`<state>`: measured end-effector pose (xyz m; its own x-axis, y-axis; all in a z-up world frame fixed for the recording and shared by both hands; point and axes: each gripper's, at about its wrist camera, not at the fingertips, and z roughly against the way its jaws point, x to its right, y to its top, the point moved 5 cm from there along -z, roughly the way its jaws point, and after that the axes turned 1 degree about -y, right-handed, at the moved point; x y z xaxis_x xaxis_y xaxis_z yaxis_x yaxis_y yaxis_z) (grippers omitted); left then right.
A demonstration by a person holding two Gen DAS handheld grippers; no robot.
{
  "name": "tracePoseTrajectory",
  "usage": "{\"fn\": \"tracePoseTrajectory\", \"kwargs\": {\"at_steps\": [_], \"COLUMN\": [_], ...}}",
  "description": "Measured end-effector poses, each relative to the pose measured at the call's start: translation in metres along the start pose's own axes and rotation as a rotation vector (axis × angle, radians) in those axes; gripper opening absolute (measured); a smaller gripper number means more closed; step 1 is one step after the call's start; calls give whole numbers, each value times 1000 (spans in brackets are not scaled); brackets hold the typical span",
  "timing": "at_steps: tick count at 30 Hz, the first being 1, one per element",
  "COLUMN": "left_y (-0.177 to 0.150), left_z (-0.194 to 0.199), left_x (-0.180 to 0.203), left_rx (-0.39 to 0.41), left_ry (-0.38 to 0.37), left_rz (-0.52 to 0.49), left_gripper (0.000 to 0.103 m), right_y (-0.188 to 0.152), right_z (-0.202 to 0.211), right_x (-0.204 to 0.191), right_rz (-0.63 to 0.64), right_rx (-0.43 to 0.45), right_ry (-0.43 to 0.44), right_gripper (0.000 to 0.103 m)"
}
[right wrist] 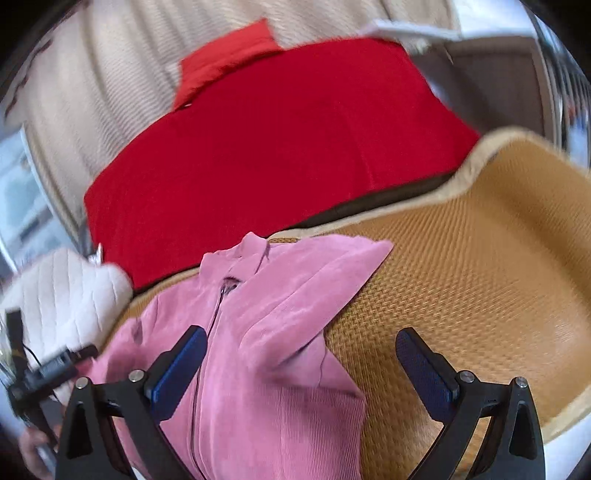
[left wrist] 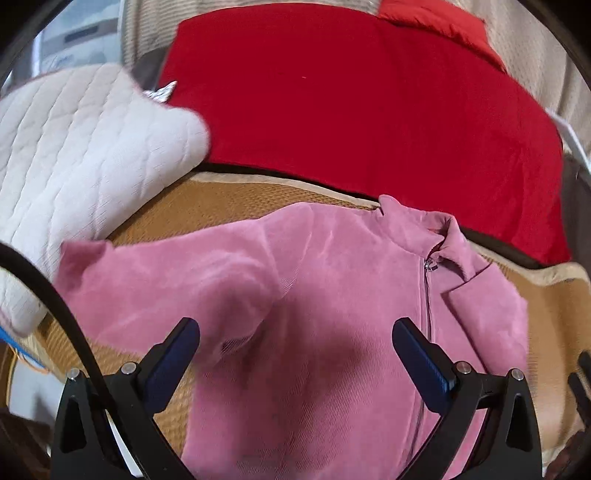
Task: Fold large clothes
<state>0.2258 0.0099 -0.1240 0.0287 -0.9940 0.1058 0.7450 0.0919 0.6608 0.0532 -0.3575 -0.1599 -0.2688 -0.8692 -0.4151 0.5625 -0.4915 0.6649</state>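
Note:
A pink corduroy zip jacket (left wrist: pixel 314 295) lies front up on a woven tan mat (left wrist: pixel 229 206), collar at the far side. One sleeve is folded across its chest in the right wrist view (right wrist: pixel 295 295). My left gripper (left wrist: pixel 295 339) is open above the jacket's left chest, holding nothing. My right gripper (right wrist: pixel 301 350) is open over the jacket's right edge and the tan mat (right wrist: pixel 461 277), holding nothing. The other gripper's body (right wrist: pixel 44 373) shows at the left edge of the right wrist view.
A red blanket (left wrist: pixel 351 103) lies behind the mat, also in the right wrist view (right wrist: pixel 266 155). A white quilted garment (left wrist: pixel 74 155) sits at the left, also visible in the right wrist view (right wrist: pixel 62 291). An orange-red cloth (left wrist: pixel 443 18) lies at the back.

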Motion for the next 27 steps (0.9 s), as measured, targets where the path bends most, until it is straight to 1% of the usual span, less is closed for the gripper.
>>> {"fn": "tracePoseTrajectory", "kwargs": {"at_steps": [1, 2, 4, 7, 8, 9, 11, 13, 15, 17, 19, 20, 21, 22, 23, 24, 25, 27], "left_y": [0, 0, -4, -7, -4, -2, 2, 5, 5, 5, 4, 3, 4, 4, 4, 4, 4, 4], "left_z": [-2, -11, -20, -35, -35, -34, -31, -30, -35, -39, -40, -41, -42, -43, -44, -45, -45, -46], "left_x": [2, 8, 11, 18, 20, 22, 22, 24, 27, 29, 31, 32, 33, 34, 34, 33, 32, 28], "left_rx": [5, 20, 39, 25, 34, 47, 83, 98, 85, 66, 56, 52, 49, 46, 41, 39, 38, 34], "left_ry": [-2, 7, 27, 55, 58, 56, 62, 75, 55, 35, 21, 15, 11, 8, 5, 5, 6, 14], "left_rz": [-8, -29, -62, -119, -130, -133, -138, -149, -142, -137, -133, -132, -133, -133, -133, -131, -131, -125], "left_gripper": [103, 103, 103, 103, 103, 103, 103, 103, 103, 103, 103, 103, 103, 103, 103, 103, 103, 103], "right_y": [4, 6, 12, 22, 24, 28, 29, 33, 35, 38, 42, 44, 45, 47, 49, 51, 53, 56], "right_z": [-11, -22, -47, -77, -91, -99, -120, -136, -149, -159, -168, -174, -178, -181, -185, -187, -186, -185], "right_x": [4, 9, 18, 29, 35, 39, 51, 57, 61, 59, 59, 59, 59, 59, 59, 60, 61, 58], "right_rz": [-38, -67, -112, -180, -221, -251, -338, -390, -427, -447, -459, -466, -465, -462, -455, -451, -447, -431], "right_rx": [-6, -29, -62, -90, -111, -110, -154, -166, -181, -184, -186, -184, -180, -177, -173, -165, -149, -121], "right_ry": [37, 57, 71, 109, 120, 136, 141, 161, 168, 195, 200, 191, 184, 180, 171, 166, 161, 158], "right_gripper": [103, 103, 102, 95, 92, 88, 86, 84, 80, 77, 74, 70, 61, 54, 40, 37, 36, 25]}}
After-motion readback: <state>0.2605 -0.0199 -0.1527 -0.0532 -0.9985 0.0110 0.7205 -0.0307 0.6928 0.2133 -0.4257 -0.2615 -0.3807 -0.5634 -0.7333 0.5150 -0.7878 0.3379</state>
